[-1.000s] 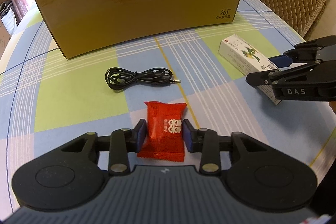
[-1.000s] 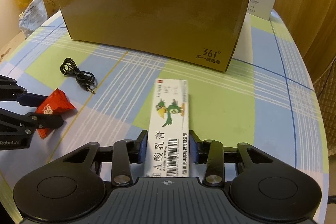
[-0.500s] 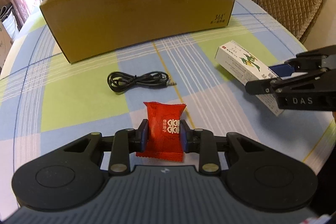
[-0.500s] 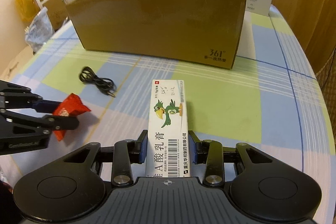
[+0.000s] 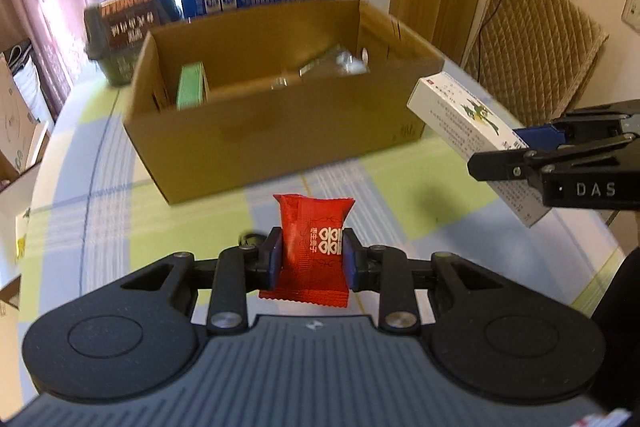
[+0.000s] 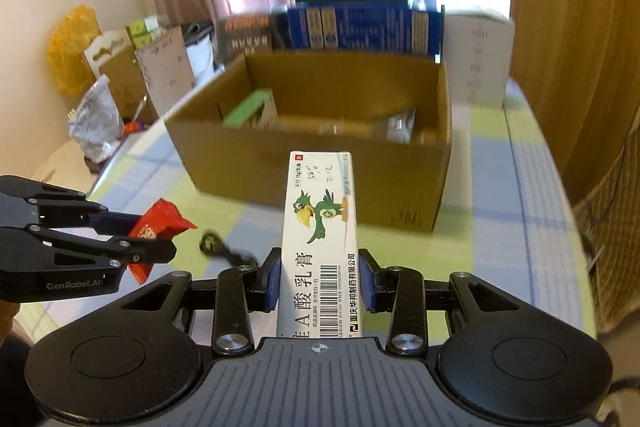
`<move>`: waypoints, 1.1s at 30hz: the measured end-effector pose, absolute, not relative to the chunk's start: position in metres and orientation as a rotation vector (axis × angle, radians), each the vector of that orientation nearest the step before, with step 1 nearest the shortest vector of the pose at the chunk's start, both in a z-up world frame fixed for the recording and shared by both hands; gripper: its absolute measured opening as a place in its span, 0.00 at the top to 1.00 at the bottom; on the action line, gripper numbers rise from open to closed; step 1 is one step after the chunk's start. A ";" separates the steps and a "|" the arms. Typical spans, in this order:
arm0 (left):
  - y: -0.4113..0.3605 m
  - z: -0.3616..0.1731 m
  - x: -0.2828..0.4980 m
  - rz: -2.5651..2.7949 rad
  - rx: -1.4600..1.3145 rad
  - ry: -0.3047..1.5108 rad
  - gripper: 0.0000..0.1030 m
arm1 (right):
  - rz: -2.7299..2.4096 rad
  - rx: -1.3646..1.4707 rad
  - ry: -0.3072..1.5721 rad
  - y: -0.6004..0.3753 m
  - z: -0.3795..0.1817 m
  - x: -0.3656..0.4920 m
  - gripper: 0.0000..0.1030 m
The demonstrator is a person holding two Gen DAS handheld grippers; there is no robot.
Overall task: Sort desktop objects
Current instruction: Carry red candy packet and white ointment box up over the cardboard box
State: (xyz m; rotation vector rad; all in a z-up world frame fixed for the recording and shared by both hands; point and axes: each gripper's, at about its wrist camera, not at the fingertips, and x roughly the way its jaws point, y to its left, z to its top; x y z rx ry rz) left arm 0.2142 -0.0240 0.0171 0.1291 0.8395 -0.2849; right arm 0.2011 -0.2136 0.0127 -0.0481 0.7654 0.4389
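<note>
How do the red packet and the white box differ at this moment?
The red packet is a soft crinkled wrapper; the white box is a stiff long carton with a green bird print. The packet is shorter than the box. The left gripper holds the packet, the right gripper the box. Both are clamped, lifted, short of the cardboard box.

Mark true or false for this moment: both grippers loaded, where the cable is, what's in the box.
1. The left gripper is shut on the red candy packet. True.
2. The right gripper is open and holds nothing. False: it is shut on the white ointment box.
3. The cardboard box holds nothing. False: a green box and a clear wrapper lie in it.
4. The black cable is on the tablecloth, outside the cardboard box. True.
</note>
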 end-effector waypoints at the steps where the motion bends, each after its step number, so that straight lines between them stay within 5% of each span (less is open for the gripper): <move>1: -0.021 0.025 0.218 -0.286 0.128 0.831 0.76 | 0.443 -0.055 0.757 -0.213 0.020 0.205 0.66; 17: -0.010 0.107 0.300 -0.301 0.191 0.750 0.76 | 0.459 -0.103 0.698 -0.212 0.090 0.289 0.66; 33: -0.017 0.084 0.387 -0.385 0.206 0.823 0.76 | 0.442 -0.128 0.780 -0.195 0.072 0.362 0.66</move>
